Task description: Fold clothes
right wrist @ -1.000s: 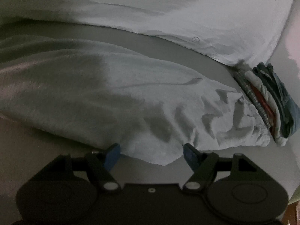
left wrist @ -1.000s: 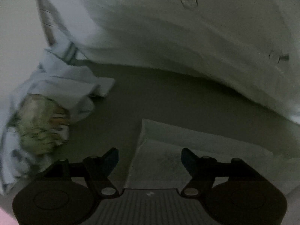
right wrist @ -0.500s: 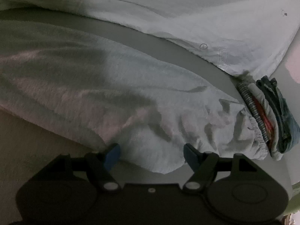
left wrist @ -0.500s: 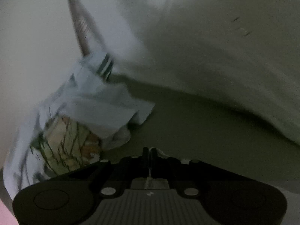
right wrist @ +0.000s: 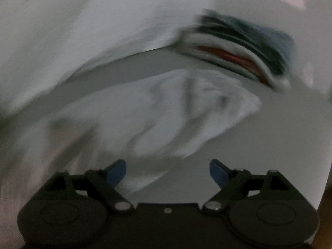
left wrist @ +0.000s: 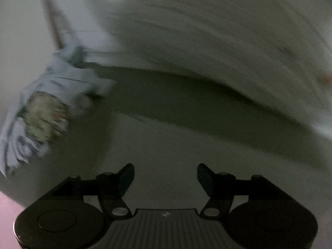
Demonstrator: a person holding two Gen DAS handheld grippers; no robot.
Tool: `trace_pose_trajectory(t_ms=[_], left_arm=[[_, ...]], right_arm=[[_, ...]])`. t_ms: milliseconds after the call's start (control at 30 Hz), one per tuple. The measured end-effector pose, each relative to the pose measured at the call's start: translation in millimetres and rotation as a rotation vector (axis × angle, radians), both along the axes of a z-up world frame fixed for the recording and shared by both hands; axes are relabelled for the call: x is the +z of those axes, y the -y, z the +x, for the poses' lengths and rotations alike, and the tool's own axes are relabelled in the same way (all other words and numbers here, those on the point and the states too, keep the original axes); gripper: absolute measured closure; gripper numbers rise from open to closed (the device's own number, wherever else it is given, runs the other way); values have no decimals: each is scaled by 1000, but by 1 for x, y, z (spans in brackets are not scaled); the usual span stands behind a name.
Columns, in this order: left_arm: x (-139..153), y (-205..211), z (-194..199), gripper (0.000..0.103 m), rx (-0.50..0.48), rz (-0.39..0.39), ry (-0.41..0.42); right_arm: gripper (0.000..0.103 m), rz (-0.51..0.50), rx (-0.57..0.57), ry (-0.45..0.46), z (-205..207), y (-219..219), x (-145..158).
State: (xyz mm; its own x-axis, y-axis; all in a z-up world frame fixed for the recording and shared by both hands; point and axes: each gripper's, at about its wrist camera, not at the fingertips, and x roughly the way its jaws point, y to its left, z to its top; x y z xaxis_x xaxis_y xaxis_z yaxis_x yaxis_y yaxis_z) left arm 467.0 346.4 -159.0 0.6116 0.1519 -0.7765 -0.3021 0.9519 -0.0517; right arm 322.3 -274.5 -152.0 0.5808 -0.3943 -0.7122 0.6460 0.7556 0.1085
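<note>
Both views are blurred. My left gripper (left wrist: pixel 166 178) is open, its jaws still opening, with nothing between them, over a pale cloth surface (left wrist: pixel 186 155). A crumpled light-blue garment (left wrist: pixel 68 83) with a green and yellow print lies to its far left. My right gripper (right wrist: pixel 168 172) is open too and still opening. The wrinkled white garment (right wrist: pixel 166 108) lies just ahead of it. A corner of that cloth reaches under the gap near the left finger (right wrist: pixel 116 172), and neither pad presses on it.
A large white sheet (left wrist: pixel 207 31) fills the top and right of the left wrist view and shows as a white sheet (right wrist: pixel 83 31) at the right wrist view's upper left. A folded stack of dark, striped and red clothes (right wrist: pixel 238 51) lies at the upper right.
The left gripper shut on a cloth edge half a second ago and now stands open and empty, farther back. The right gripper has rolled and swung right, its jaws wider; the folded stack now sits at the top.
</note>
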Motion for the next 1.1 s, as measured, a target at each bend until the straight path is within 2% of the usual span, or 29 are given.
trace_pose_trajectory(t_ms=[100,267,333,400,467,500,567,633,667,700,733,800,933,1000,1100], left_arm=[[-5,53,-11,33,-95,9,-45],[-11,122,-3,33,-193,24,-98],[-14,144,3,33,-228,47,-110],[-20,161,8,33,-252,80,-141],[-23,167,11,32,-248,94,-149],[-23,166,13,32,-241,86,-158],[-25,158,17,27,-204,38,-174],[-28,150,17,22,-172,-6,-172],[-28,146,16,22,-161,-23,-165],[-29,144,17,21,-162,-13,-166],[-28,143,18,21,-162,-17,-170],[-25,141,15,21,-158,-33,-173],[-10,127,-11,21,-135,-91,-131],[-5,110,-28,16,-126,-123,-114],[-2,76,-55,13,-109,-166,-87]], right_arm=[[12,95,-159,111,6,59,-6],[12,131,-242,122,44,123,-27],[30,141,-229,85,59,138,-36],[81,51,-199,34,65,141,-35],[84,22,-132,80,54,145,-24],[84,18,-120,97,45,148,-18],[84,12,-112,51,37,159,-23],[79,10,-101,15,32,167,-31],[67,13,-92,11,30,170,-35],[48,-10,-100,-25,32,168,-34],[43,-44,-107,-47,33,165,-32],[39,-80,-103,-32,30,156,-22],[29,-122,-82,-8,21,110,2],[24,-147,-11,1,17,73,12],[24,-190,159,-3,15,1,23]])
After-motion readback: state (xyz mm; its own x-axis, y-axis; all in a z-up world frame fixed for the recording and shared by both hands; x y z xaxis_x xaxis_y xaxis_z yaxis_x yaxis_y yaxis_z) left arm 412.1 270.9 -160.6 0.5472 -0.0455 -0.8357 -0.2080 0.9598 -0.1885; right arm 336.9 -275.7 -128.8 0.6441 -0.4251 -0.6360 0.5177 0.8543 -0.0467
